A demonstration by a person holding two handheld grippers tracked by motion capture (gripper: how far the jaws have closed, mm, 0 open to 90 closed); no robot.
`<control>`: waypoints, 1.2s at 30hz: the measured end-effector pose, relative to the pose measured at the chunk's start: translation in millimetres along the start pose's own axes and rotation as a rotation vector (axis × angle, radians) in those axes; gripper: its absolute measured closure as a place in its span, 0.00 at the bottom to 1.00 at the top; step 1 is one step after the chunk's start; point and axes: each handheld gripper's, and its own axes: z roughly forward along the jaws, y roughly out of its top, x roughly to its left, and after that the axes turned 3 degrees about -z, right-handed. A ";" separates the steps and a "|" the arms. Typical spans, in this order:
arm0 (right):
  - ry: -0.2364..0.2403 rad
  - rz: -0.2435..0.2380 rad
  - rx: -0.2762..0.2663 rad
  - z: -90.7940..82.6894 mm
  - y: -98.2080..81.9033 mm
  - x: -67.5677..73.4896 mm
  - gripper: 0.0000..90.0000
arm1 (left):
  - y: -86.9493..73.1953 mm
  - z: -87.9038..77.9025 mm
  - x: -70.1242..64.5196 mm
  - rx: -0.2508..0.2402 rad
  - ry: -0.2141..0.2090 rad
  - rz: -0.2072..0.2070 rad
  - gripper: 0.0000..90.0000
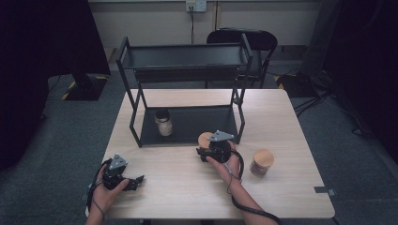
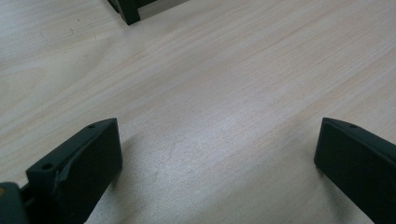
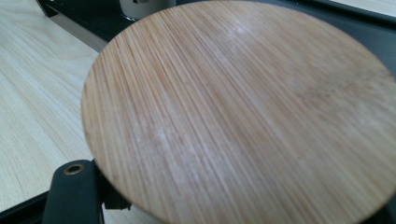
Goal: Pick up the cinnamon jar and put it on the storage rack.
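My right gripper [image 1: 205,150] is shut on a jar with a round bamboo lid [image 1: 204,138], just in front of the black rack's lower shelf [image 1: 197,126]. In the right gripper view the lid [image 3: 243,112] spreads wide and close over the jaws, and one black finger [image 3: 74,193] shows at its lower left edge. The jar's body is hidden under the lid. My left gripper [image 1: 136,181] rests near the table's front left corner. Its jaws stand wide open over bare wood [image 2: 217,154], with nothing between them.
A two-tier black rack [image 1: 187,70] stands at the back of the wooden table [image 1: 178,187]. A dark-lidded jar [image 1: 164,123] stands on the rack's lower shelf. Another bamboo-lidded jar [image 1: 261,161] stands on the table to the right. A black chair [image 1: 256,42] is behind the table.
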 end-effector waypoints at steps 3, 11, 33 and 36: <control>0.000 -0.001 0.002 -1.1 -0.6 -1.1 0.28 | 0.0 -0.1 0.1 0.000 -0.001 0.001 0.00; 0.016 -0.021 0.002 -2.8 -0.7 1.2 0.28 | -0.1 -0.1 0.2 0.000 -0.001 0.001 0.00; 0.056 -0.081 0.005 -3.8 19.5 10.9 0.28 | -0.3 -0.2 0.1 0.000 -0.002 0.002 0.00; 0.060 -0.078 0.004 -3.4 21.1 10.4 0.28 | -0.2 -0.2 0.1 0.000 -0.002 0.002 0.00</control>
